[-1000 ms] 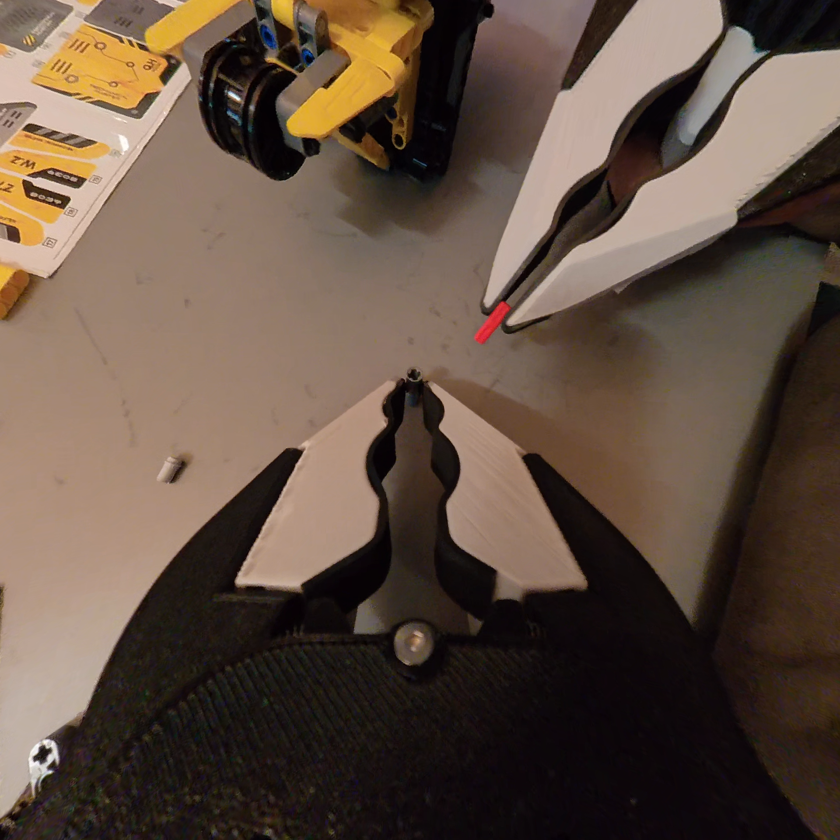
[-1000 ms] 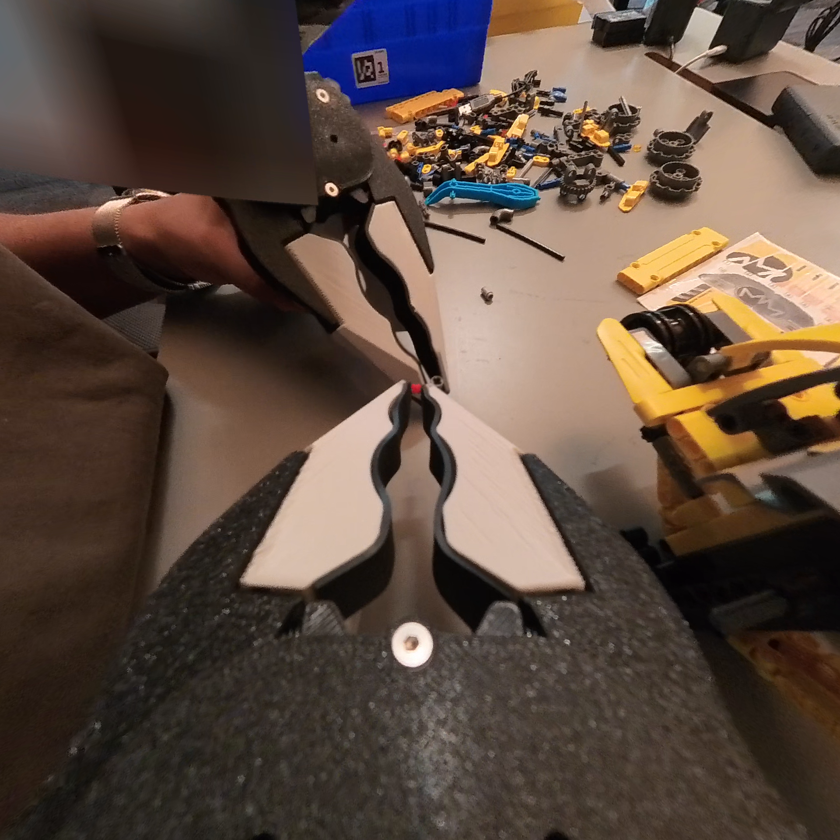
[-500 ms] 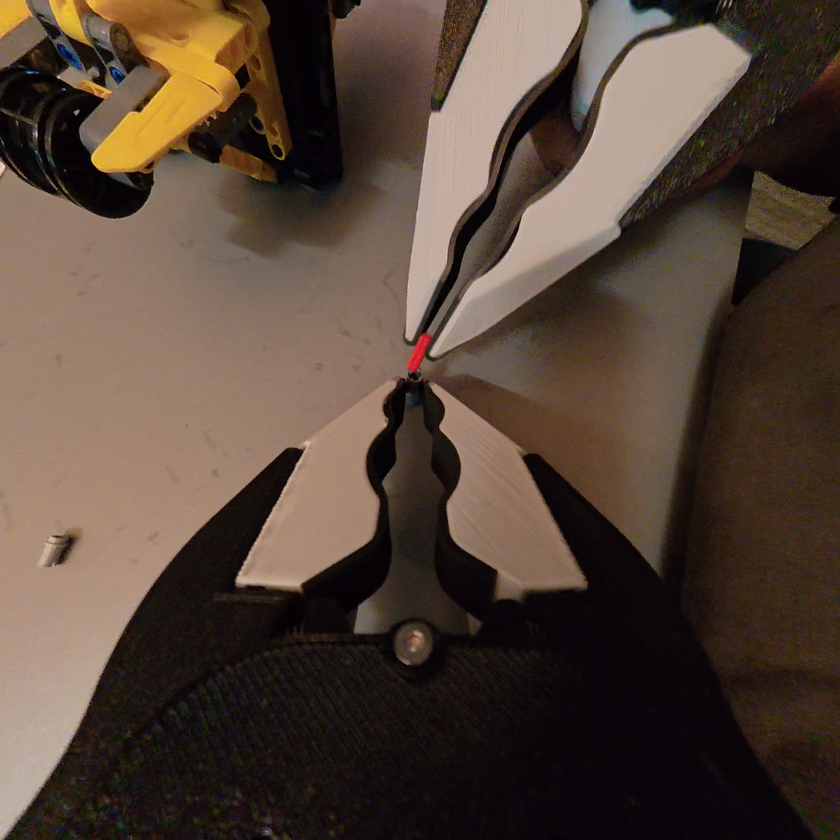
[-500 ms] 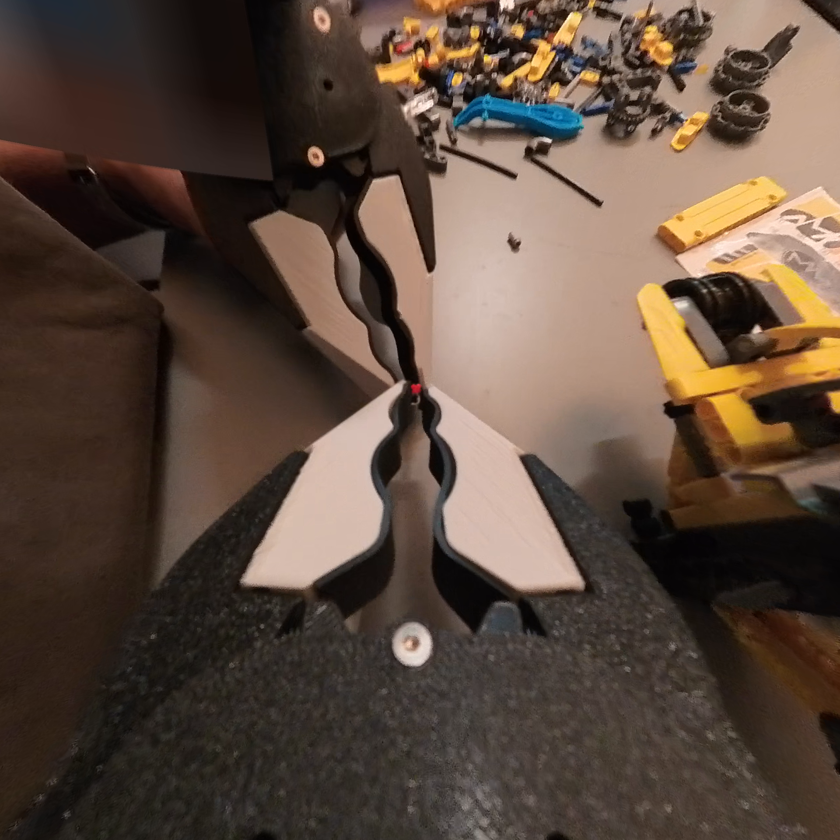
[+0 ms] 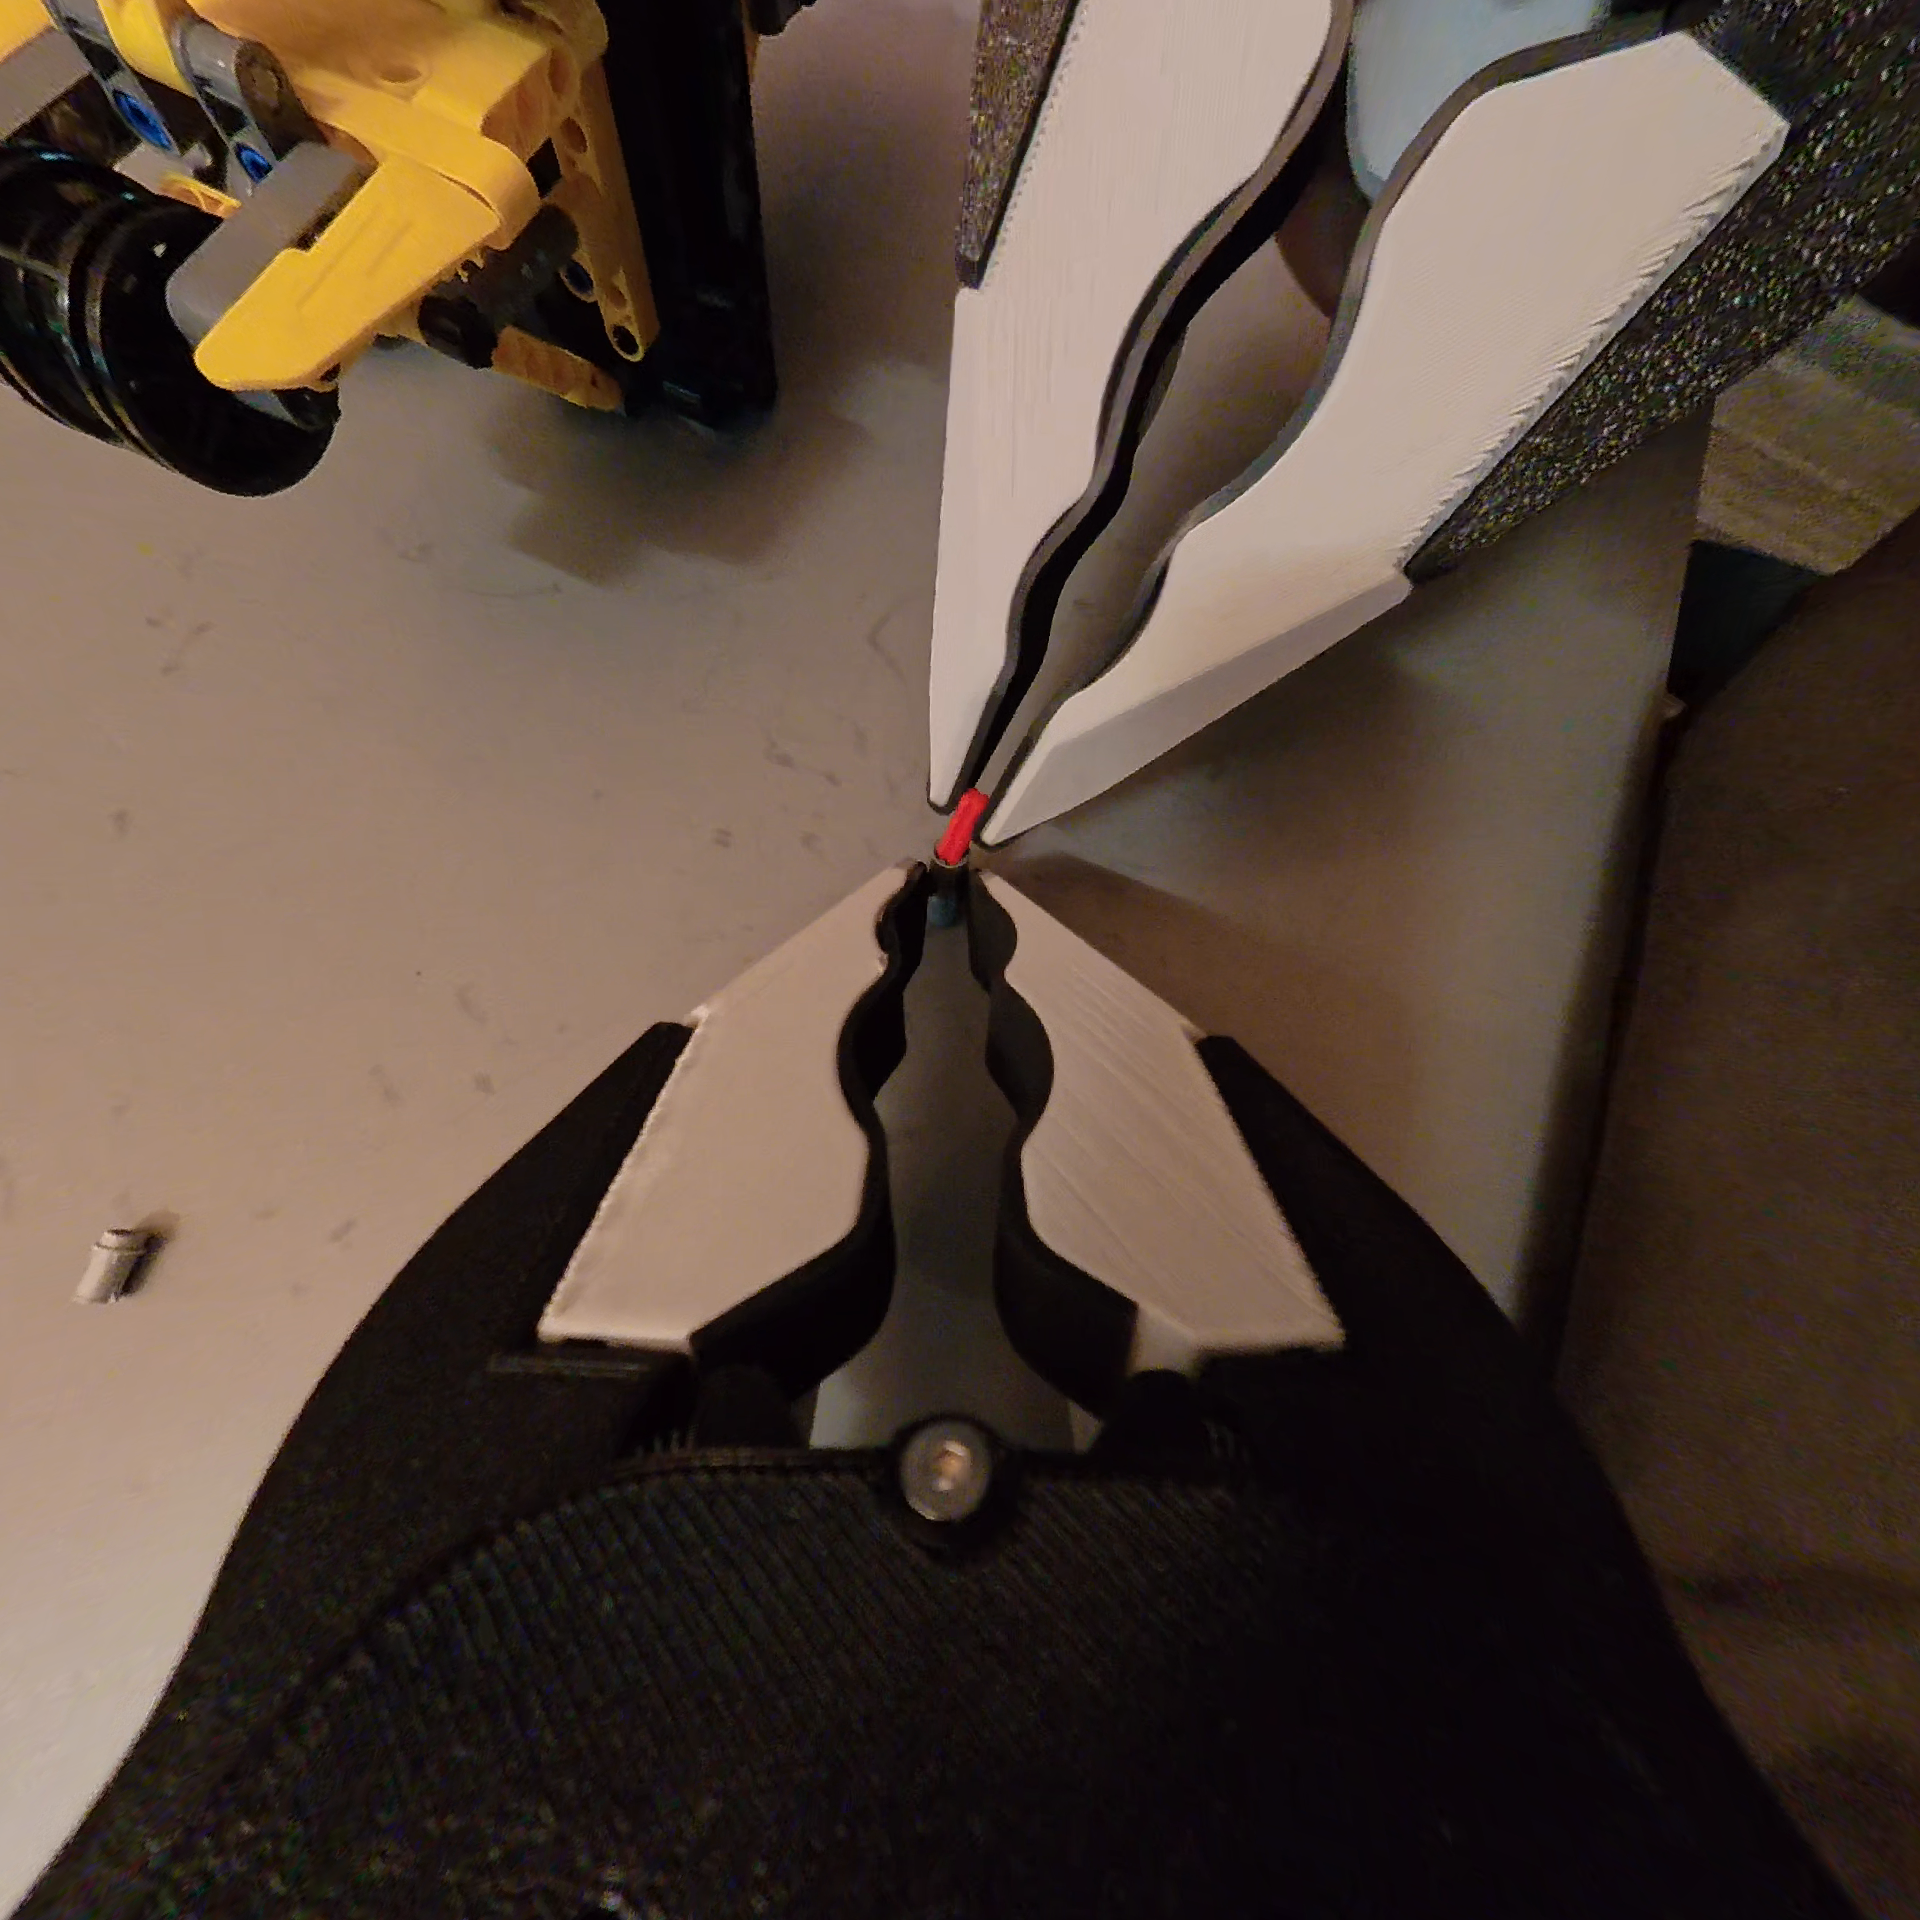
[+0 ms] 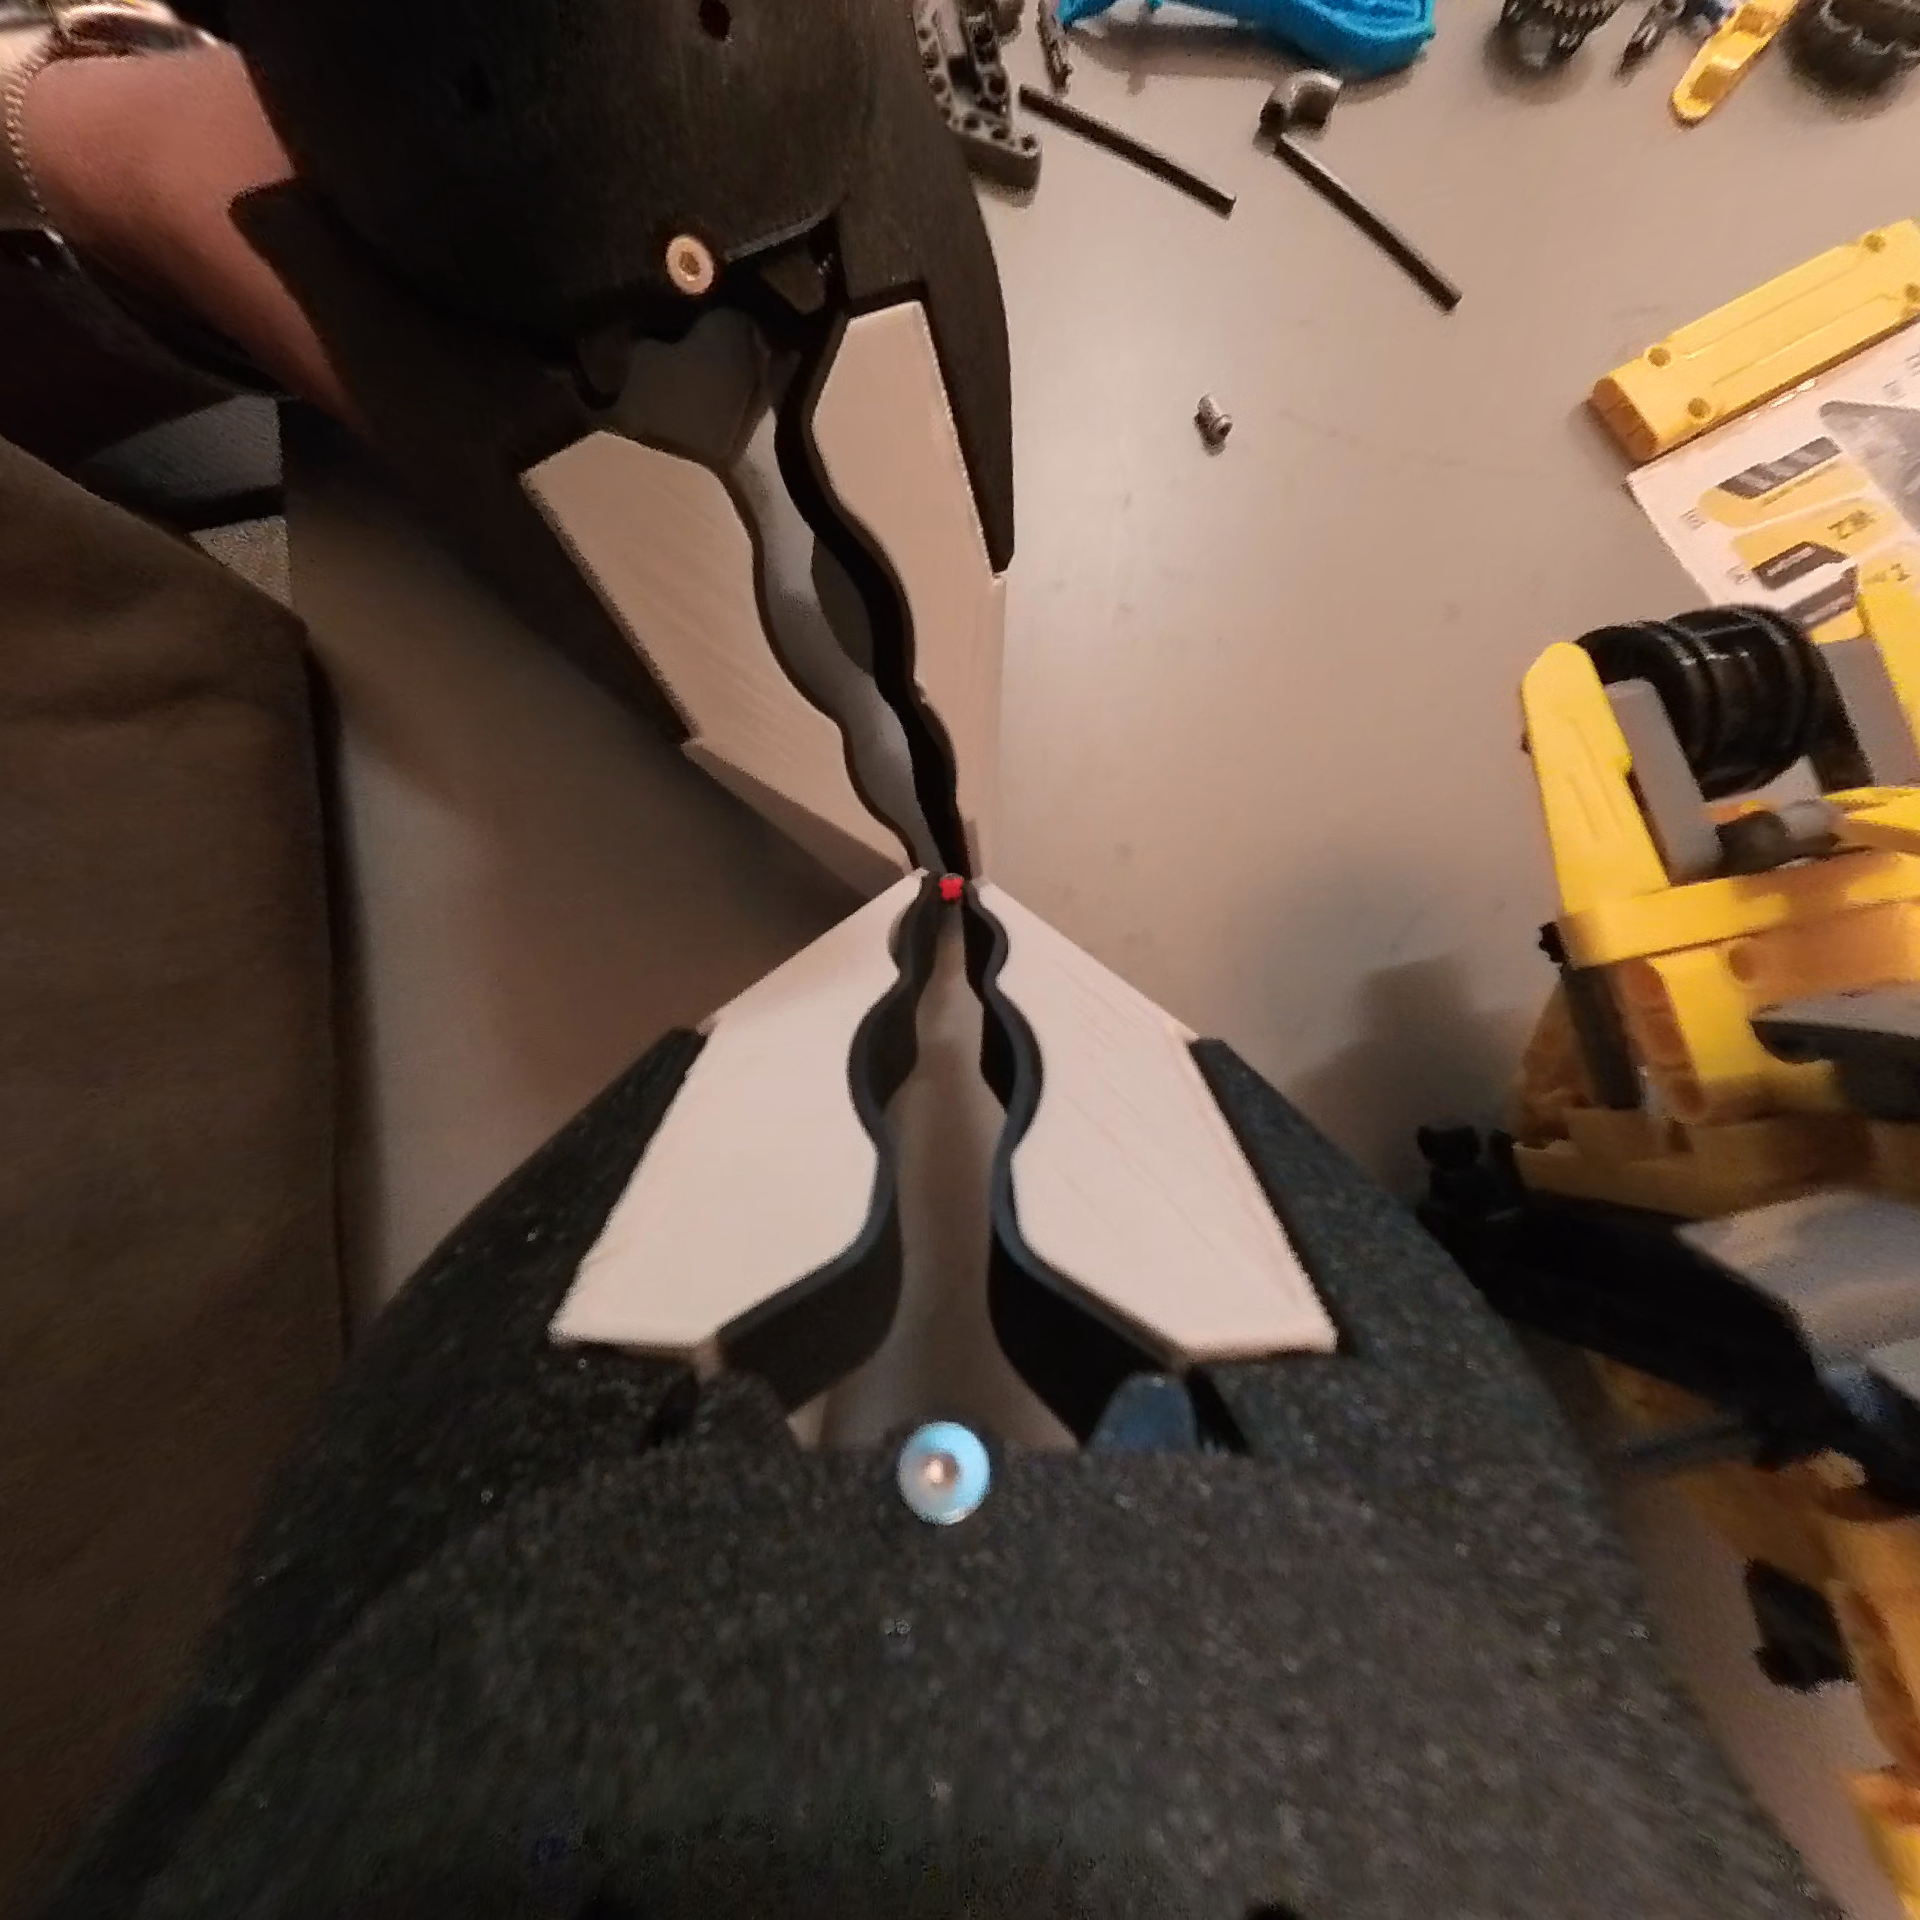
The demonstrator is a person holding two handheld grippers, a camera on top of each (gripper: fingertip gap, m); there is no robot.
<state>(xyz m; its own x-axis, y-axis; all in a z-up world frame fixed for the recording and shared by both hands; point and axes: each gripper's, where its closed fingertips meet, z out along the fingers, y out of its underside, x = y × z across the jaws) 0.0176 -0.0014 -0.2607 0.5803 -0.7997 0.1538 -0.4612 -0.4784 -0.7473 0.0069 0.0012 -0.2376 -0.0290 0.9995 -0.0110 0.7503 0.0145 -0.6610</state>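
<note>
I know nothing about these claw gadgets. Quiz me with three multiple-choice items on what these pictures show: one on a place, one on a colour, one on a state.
1. Where is the yellow toy vehicle in the left wrist view?
A. upper left on the table
B. lower right
C. inside a claw

2. What colour is the small pin in the right claw?
A. blue
B. red
C. green

3. How is the left claw?
A. wide open
B. lying on the table
C. shut on a small dark piece

Answers: 1 A, it stands at that corner. 2 B, bright red at the tips. 3 C, its tips pinch the piece, meeting the pin.
</note>
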